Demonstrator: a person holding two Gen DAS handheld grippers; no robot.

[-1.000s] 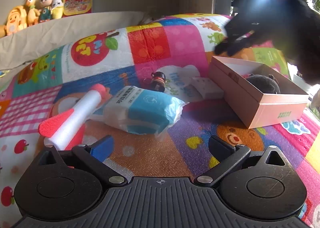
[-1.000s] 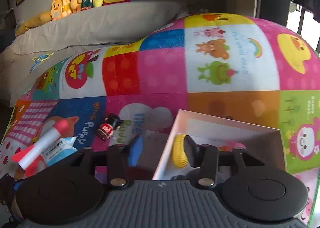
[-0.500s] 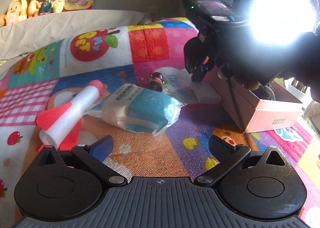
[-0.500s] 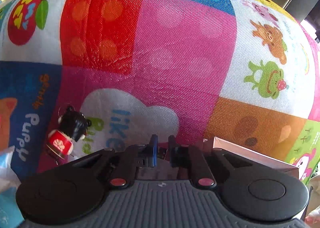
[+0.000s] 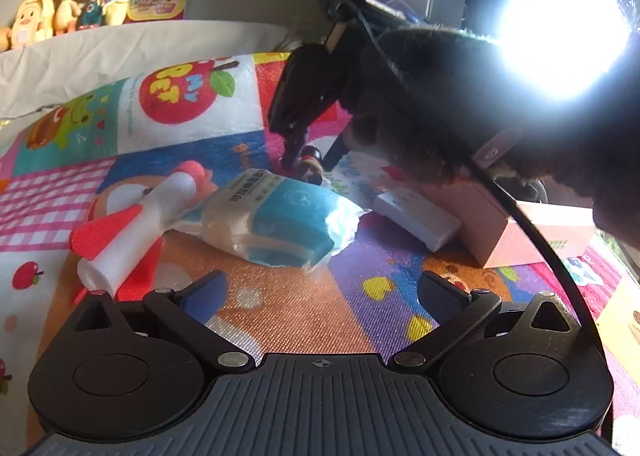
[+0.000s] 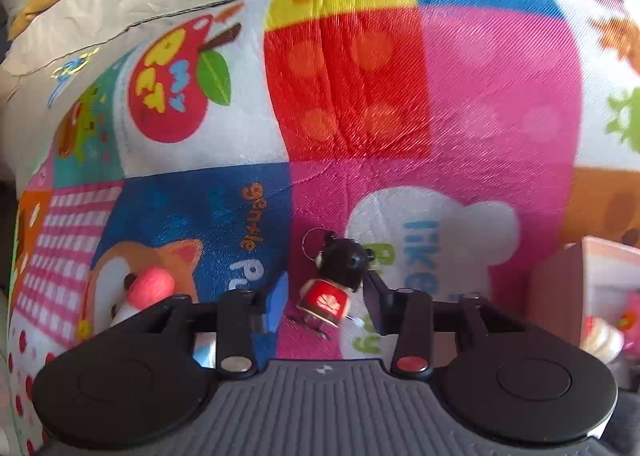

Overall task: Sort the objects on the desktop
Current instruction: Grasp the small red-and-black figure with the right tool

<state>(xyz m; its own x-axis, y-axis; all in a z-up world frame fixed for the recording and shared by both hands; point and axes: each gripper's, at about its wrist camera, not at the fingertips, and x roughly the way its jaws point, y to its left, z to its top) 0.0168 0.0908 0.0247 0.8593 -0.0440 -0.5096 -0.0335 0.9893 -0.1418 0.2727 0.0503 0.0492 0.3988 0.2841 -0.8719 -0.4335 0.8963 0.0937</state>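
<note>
The right hand-held gripper (image 6: 326, 302), fingers apart, straddles the black-headed keychain figurine (image 6: 334, 280) lying on the patchwork play mat (image 6: 400, 96). The left hand-held gripper (image 5: 320, 292) hovers spread near the tissue pack (image 5: 280, 216).

A patchwork play mat (image 5: 280, 308) printed with cartoon animals, fruit and letters carries everything. On it lie a white foam rocket (image 5: 132, 228) with red fins, and just beside it, touching at the nose end, a blue-and-white tissue pack (image 5: 280, 216). Behind the pack lies a small black-headed figurine (image 6: 336, 284) in red with a key ring. A flat white box (image 5: 416, 216) lies against the side of an open pink box (image 5: 532, 232). A grey cloth (image 5: 100, 56) borders the mat's far edge.
</note>
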